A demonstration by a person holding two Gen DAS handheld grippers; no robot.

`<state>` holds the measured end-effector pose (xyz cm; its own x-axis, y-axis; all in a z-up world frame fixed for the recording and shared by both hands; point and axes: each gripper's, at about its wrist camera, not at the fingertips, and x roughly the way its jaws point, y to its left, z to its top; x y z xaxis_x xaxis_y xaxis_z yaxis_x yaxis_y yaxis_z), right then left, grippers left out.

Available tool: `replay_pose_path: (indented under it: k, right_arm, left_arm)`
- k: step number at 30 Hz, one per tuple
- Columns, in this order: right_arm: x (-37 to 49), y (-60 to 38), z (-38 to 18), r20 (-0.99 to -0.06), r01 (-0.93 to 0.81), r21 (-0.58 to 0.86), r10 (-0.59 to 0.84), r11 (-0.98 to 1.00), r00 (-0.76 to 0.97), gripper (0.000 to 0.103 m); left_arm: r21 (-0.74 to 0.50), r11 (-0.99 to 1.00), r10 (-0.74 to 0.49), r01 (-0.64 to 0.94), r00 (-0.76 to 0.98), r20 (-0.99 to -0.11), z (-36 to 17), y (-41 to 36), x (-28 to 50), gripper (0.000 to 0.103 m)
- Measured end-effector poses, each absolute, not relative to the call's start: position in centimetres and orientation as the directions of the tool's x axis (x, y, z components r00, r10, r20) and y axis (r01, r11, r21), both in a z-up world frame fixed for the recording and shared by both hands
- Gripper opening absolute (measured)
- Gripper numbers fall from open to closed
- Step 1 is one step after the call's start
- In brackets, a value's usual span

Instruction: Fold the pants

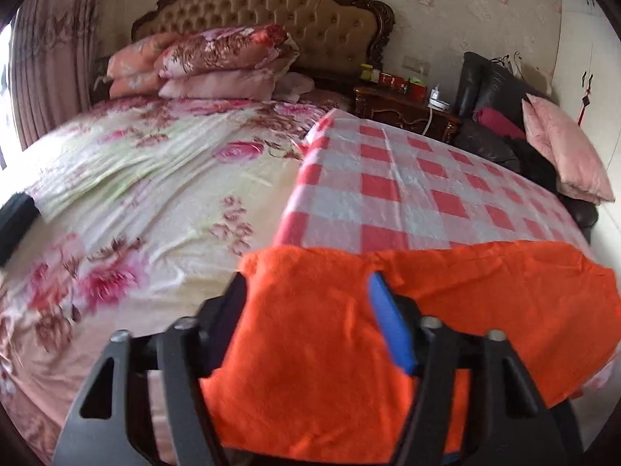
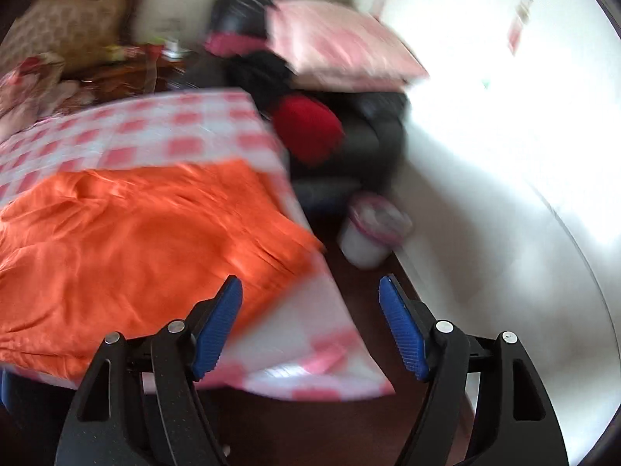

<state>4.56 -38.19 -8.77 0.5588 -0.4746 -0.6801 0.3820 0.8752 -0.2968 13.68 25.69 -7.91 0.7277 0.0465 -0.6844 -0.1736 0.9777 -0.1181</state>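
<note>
The orange pants [image 1: 485, 283] lie folded across the near end of a red-and-white checked cloth [image 1: 388, 178] spread on the bed. My left gripper [image 1: 310, 303] straddles their left part. Fabric fills the gap and covers the left finger, while the blue pad of the right finger [image 1: 388, 322] shows bare, so the jaws stand apart and do not pinch. The right wrist view is blurred: the pants [image 2: 136, 233] lie at the left on the checked cloth [image 2: 155, 124]. My right gripper [image 2: 310, 310] is open and holds nothing, above the cloth's hanging corner and the dark floor.
A floral sheet [image 1: 155, 178] covers the bed on the left, with stacked pillows [image 1: 217, 62] by the headboard. A wooden nightstand [image 1: 403, 105] and a black sofa [image 1: 485, 77] with a pink cushion [image 1: 562, 151] stand beyond. A white bin [image 2: 372, 233] sits on the floor by the wall.
</note>
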Motion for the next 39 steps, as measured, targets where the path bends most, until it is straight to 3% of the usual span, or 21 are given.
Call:
replay_pose_path:
  k: [1, 5, 8, 14, 22, 28, 29, 30, 34, 39]
  right_arm:
    - [5.2, -37.7, -8.9, -0.688, 0.364, -0.292, -0.459, 0.884, 0.562, 0.071]
    - [7.7, -36.0, -10.9, -0.784, 0.285, -0.238, -0.357, 0.929, 0.507, 0.069]
    - [6.2, -34.8, -11.1, -0.841, 0.243, -0.015, -0.143, 0.970, 0.521, 0.068]
    - [4.7, -28.8, -14.8, -0.872, 0.056, -0.139, -0.149, 0.989, 0.466, 0.059]
    - [4.8, -30.4, -16.0, -0.874, 0.140, -0.091, -0.147, 0.986, 0.462, 0.058]
    - [3.9, -31.4, -15.7, -0.854, 0.163, -0.044, -0.122, 0.986, 0.506, 0.058]
    - [3.9, -31.7, -15.9, -0.857, 0.166, -0.042, -0.121, 0.985, 0.501, 0.058]
    - [3.9, -31.9, -16.2, -0.863, 0.171, -0.036, -0.117, 0.985, 0.491, 0.058]
    - [3.8, -32.2, -16.3, -0.861, 0.170, -0.012, -0.097, 0.985, 0.500, 0.059]
    - [3.7, -32.5, -16.3, -0.859, 0.176, -0.003, -0.093, 0.984, 0.503, 0.060]
  left_arm:
    - [-0.127, 0.979, 0.033, -0.162, 0.731, -0.681, -7.9, 25.1, 13.5, 0.037]
    - [-0.201, 0.978, -0.186, 0.060, 0.694, -0.695, -7.8, 18.4, 11.3, 0.040]
    - [-0.220, 0.920, -0.384, 0.325, 0.631, -0.674, -8.0, 9.8, 8.3, 0.043]
    - [-0.159, 0.754, -0.566, 0.637, 0.508, -0.650, -9.3, -4.8, 8.0, 0.042]
    - [-0.024, 0.628, -0.555, 0.778, 0.426, -0.714, -11.8, -15.5, 9.8, 0.041]
    - [0.084, 0.614, -0.461, 0.785, 0.442, -0.769, -13.6, -19.7, 11.0, 0.019]
    - [0.078, 0.617, -0.463, 0.783, 0.441, -0.769, -13.4, -19.8, 11.1, 0.008]
    - [0.082, 0.624, -0.461, 0.777, 0.450, -0.765, -12.9, -19.7, 11.0, 0.004]
    - [0.101, 0.620, -0.488, 0.778, 0.484, -0.727, -10.3, -19.1, 9.7, 0.002]
    - [0.129, 0.579, -0.470, 0.805, 0.459, -0.754, -11.1, -19.8, 8.1, 0.000]
